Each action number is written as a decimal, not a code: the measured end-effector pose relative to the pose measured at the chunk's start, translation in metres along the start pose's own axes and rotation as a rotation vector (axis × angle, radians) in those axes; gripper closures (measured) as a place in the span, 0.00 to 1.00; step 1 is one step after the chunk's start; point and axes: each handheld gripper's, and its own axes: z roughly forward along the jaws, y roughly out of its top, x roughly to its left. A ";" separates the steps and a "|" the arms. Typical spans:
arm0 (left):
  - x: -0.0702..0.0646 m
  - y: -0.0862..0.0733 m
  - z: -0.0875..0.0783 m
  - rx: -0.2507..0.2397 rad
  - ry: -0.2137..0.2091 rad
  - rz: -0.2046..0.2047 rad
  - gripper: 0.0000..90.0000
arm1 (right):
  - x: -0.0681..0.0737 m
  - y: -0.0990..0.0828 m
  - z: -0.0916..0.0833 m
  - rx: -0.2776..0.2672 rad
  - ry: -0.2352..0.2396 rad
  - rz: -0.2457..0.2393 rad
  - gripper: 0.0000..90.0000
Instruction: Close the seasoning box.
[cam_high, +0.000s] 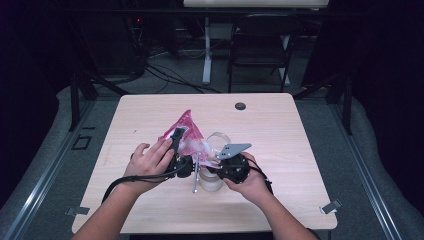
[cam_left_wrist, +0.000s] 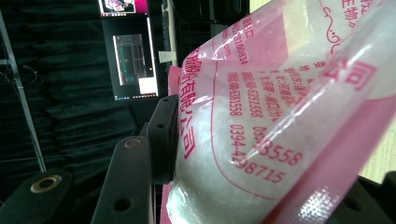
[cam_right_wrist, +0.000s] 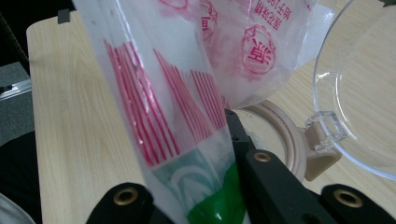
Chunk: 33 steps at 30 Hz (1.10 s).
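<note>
We see two hand-held grippers at work on a pink printed bag (cam_high: 186, 131) over a wooden table (cam_high: 280, 135). The left gripper (cam_high: 176, 141) has its jaws part-way apart, with the bag's bulging side, packed with white powder, lying against the inner face of one black jaw in the left gripper view; the opposite jaw is cut off at the lower right of that view, so we cannot tell whether it presses on the bag (cam_left_wrist: 280, 121). The right gripper (cam_high: 212, 167) is clamped on the bag's lower edge: in the right gripper view the clear film with red stripes and a green patch (cam_right_wrist: 187, 140) runs down between the two black jaws, which stand close together on it.

The bag rises from the middle of the table, just beside a clear jar (cam_high: 212, 175) whose beige-rimmed mouth (cam_right_wrist: 280, 135) sits right under the bag's corner, its transparent hinged lid (cam_right_wrist: 359, 88) swung open to the side. A thin metal utensil (cam_high: 195, 172) leans beside the jar; its end is too small to make out. The jar's body is largely hidden behind the right hand (cam_high: 250, 180) and the grey plate on its gripper. The left hand (cam_high: 150, 160) covers its gripper's body.
</note>
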 end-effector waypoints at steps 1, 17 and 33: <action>0.000 0.000 0.000 0.000 0.000 0.002 0.65 | 0.000 0.000 0.000 -0.002 0.001 0.002 0.99; 0.001 -0.002 0.000 0.015 -0.005 0.025 0.65 | 0.000 0.002 0.004 0.002 0.010 -0.004 0.99; 0.000 -0.005 0.002 0.017 -0.011 0.035 0.61 | 0.000 0.003 0.006 0.012 0.000 -0.012 0.99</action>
